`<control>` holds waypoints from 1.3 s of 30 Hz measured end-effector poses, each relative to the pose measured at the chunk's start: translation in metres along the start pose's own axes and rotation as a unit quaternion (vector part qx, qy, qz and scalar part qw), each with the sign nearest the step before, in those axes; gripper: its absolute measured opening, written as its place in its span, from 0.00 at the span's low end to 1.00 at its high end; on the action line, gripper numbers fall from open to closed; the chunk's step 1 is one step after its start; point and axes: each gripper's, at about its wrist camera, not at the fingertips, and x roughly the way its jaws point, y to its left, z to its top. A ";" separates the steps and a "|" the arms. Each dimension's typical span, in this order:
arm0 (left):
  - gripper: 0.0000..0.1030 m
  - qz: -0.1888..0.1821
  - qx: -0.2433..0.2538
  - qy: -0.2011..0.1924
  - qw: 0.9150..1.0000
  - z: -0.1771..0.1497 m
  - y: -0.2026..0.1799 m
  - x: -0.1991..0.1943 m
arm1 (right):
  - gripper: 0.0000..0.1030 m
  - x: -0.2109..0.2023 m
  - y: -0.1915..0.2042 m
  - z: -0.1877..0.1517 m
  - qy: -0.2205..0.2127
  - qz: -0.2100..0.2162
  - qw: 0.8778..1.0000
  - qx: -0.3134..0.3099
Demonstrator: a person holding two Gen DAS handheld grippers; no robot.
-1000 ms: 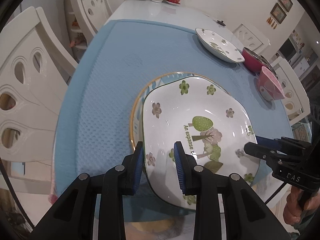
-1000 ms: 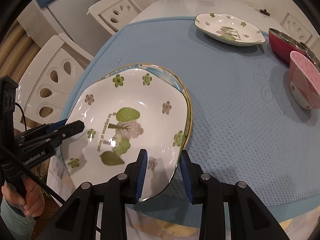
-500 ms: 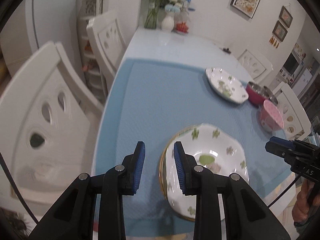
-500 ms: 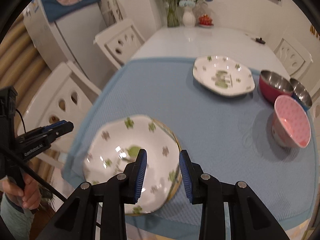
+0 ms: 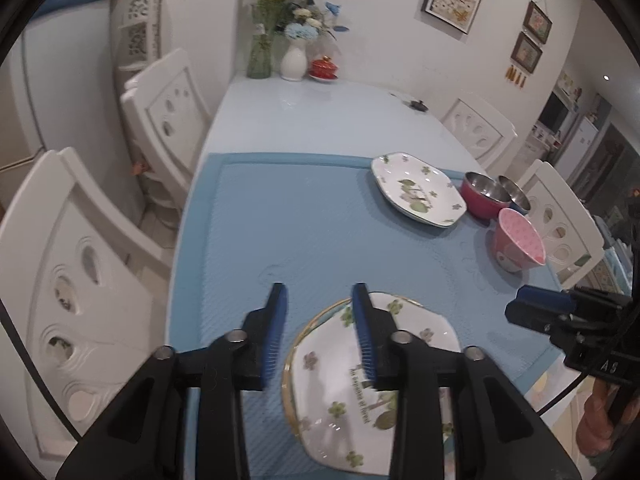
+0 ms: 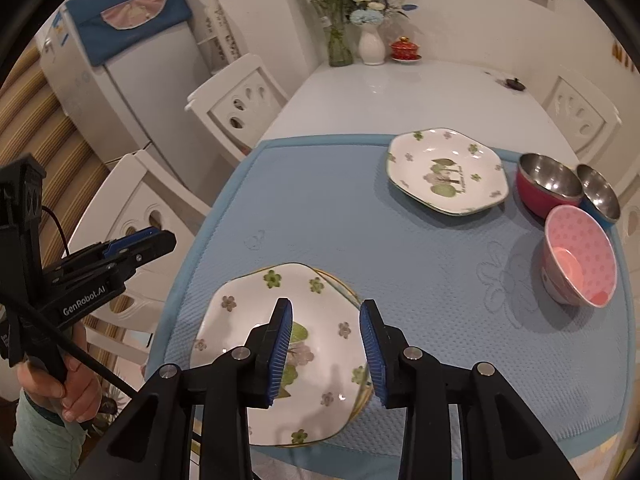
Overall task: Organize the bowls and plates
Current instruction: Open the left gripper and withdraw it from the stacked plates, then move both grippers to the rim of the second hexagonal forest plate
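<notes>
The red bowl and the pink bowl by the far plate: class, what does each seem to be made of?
Red bowl: probably steel inside, given its grey mirror-like lining, with a red outer coat.
Pink bowl: likely glazed ceramic or melamine; smooth, dotted, softly shiny.

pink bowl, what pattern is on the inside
Pale polka dots on pink across the inside of the pink bowl, clearest in the right wrist view.

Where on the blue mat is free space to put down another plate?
The mat is bare between the stacked plates and the far flowered plate, toward its left edge. The right side is crowded: pink bowl, red bowl, small steel bowl.
</notes>
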 end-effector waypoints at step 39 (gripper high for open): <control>0.58 -0.072 -0.023 0.137 0.988 0.124 -0.073 0.237 | 0.52 0.139 -0.197 0.100 0.061 -0.093 0.957 0.268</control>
